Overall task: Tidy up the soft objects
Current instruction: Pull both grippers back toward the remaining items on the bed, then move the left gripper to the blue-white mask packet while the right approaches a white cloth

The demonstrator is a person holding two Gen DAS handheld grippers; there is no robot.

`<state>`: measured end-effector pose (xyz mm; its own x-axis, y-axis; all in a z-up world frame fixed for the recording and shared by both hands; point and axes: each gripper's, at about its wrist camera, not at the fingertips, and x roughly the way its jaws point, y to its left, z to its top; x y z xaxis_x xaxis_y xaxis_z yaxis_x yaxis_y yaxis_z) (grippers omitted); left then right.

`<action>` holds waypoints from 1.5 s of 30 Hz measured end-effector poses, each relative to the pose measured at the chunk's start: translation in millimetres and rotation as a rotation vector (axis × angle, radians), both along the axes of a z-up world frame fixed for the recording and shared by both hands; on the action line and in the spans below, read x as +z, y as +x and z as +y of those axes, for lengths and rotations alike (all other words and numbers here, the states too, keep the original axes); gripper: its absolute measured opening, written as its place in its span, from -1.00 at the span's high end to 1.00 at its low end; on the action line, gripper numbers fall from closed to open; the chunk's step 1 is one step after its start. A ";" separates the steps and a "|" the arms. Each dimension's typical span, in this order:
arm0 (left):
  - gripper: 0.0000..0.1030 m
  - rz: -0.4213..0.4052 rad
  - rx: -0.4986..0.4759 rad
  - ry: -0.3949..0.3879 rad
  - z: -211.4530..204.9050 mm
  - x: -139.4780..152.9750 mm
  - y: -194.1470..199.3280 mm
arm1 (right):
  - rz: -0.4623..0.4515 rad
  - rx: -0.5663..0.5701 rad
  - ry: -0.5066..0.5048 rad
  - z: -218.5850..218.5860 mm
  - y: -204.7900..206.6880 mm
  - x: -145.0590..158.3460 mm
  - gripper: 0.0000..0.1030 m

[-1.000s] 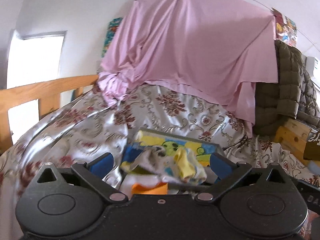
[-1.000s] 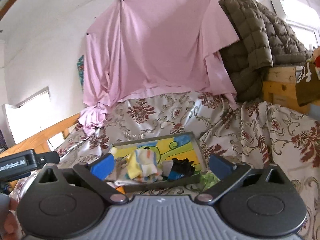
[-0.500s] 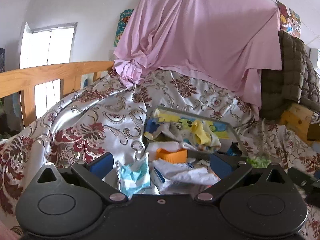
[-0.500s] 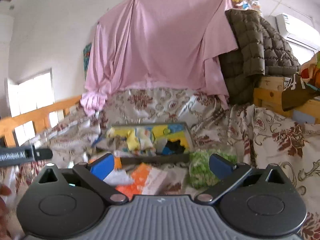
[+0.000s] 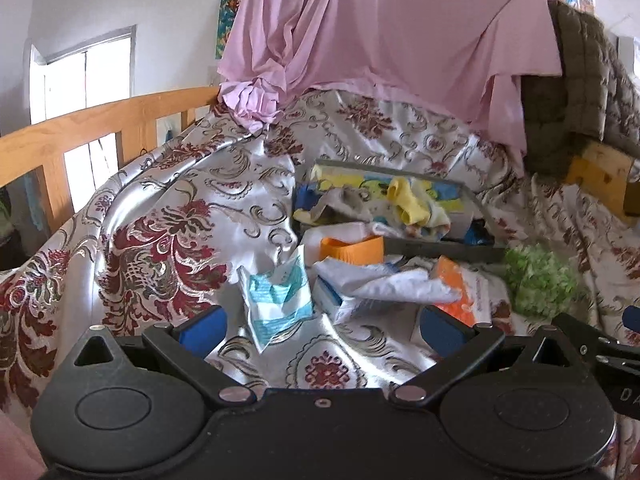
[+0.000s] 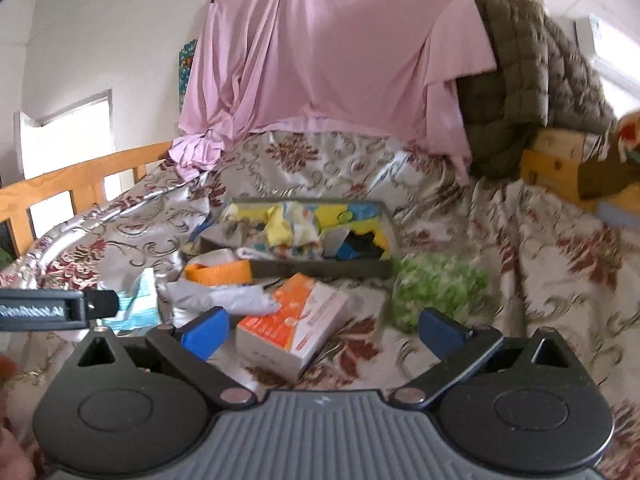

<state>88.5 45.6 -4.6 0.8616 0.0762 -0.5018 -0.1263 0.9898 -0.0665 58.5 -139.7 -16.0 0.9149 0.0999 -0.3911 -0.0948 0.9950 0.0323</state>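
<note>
Bedding in a shiny floral pattern (image 5: pixel 168 208) fills the left wrist view, with the soft things heaped near its middle. The left gripper (image 5: pixel 320 326) hangs above the bed with its blue-padded fingers (image 5: pixel 202 330) spread wide and nothing between them. Just ahead of them lies a blue-and-white packet (image 5: pixel 278 300), and beside it crumpled white wrapping (image 5: pixel 384 284) over an orange-and-white box (image 5: pixel 464 292). Behind these stands a shallow tray (image 5: pixel 440 244) with a cartoon-print bottom, holding a yellow cloth (image 5: pixel 408 204) and other small fabrics. An orange container (image 5: pixel 352 250) sits against the tray's near wall, and a green fluffy bundle (image 5: pixel 540 280) lies to the right of the tray. A pink sheet (image 5: pixel 384 32) hangs on the wall behind.

From the right wrist view, the right gripper (image 6: pixel 322 330) is likewise spread open and empty above the bed. The orange-and-white box (image 6: pixel 296 320) lies directly ahead between its fingers (image 6: pixel 440 332), tilted on the bedding (image 6: pixel 540 264). The green fluffy bundle (image 6: pixel 436 284) rests just right of it, near the tray's (image 6: pixel 320 269) corner. The yellow cloth (image 6: pixel 288 228) lies in the tray among mixed fabrics, with a dark item at the tray's right end. Part of the left gripper (image 6: pixel 60 310) juts in from the left edge.
</note>
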 end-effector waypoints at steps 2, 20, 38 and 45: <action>-0.98 0.018 0.020 0.013 0.0 -1.1 2.3 | 0.026 0.016 0.044 -3.2 3.1 -4.4 -0.99; -0.98 0.213 0.215 -0.104 35.3 -20.7 27.0 | 0.090 0.127 0.095 9.9 21.3 -25.1 -0.99; -0.98 0.208 0.066 -0.004 49.7 -11.1 93.8 | 0.052 0.194 0.099 29.5 60.3 -28.9 -0.99; -0.98 0.214 0.055 -0.093 58.0 -16.2 99.8 | 0.101 0.247 0.151 33.1 89.0 -34.9 -0.99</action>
<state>188.3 103.6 -20.8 0.7307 0.0649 -0.6796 -0.2006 0.9719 -0.1230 147.5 -106.6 -51.0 0.8130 0.3779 -0.4429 -0.3217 0.9256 0.1994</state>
